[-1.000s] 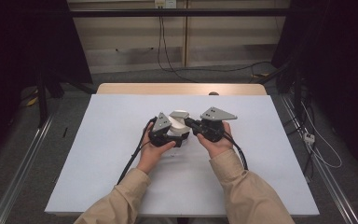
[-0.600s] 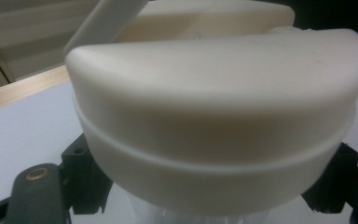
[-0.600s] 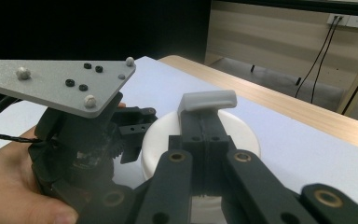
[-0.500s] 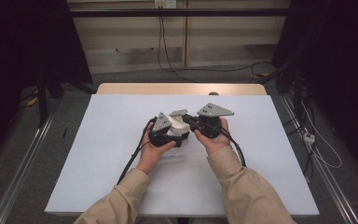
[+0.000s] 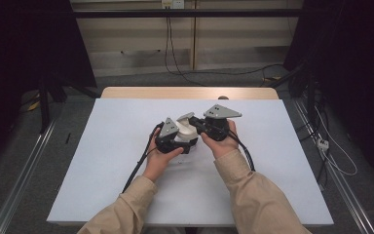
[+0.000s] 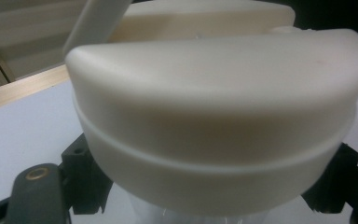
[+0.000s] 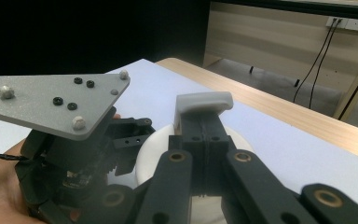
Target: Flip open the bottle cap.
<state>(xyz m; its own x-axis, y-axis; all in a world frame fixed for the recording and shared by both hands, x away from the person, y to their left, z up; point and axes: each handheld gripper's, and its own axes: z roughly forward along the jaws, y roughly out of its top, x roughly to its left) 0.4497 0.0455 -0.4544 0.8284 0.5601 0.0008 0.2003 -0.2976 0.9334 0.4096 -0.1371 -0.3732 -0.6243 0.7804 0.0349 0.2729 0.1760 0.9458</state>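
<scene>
A white container [image 5: 187, 130] sits near the middle of the table [image 5: 102, 161], caught between both grippers. Its lid is a smooth, matte, cream-white plastic dome with a rounded edge and a thin raised seam running round the side [image 6: 214, 154]; below the seam the body looks clear. A narrow flip tab [image 7: 203, 103], pale grey-white and gently curved, stands up from the lid.

The left gripper [image 5: 175, 141] comes in from the left, its jaws closed against the container's sides just below the lid. The right gripper [image 5: 209, 127] comes from the right, its 2 black jaws pressed fully together and pinching the tab at their tips.

The table top is a flat pale blue-white sheet with a light wooden strip [image 5: 190, 92] showing along its far edge. Black cables [image 5: 139, 168] trail from each gripper back across the sheet toward the person's beige sleeves [image 5: 253, 195]. Beyond the table, dark cables [image 5: 168, 44] hang down a beige wall panel, and metal rails [image 5: 22, 185] run along the floor at both sides
</scene>
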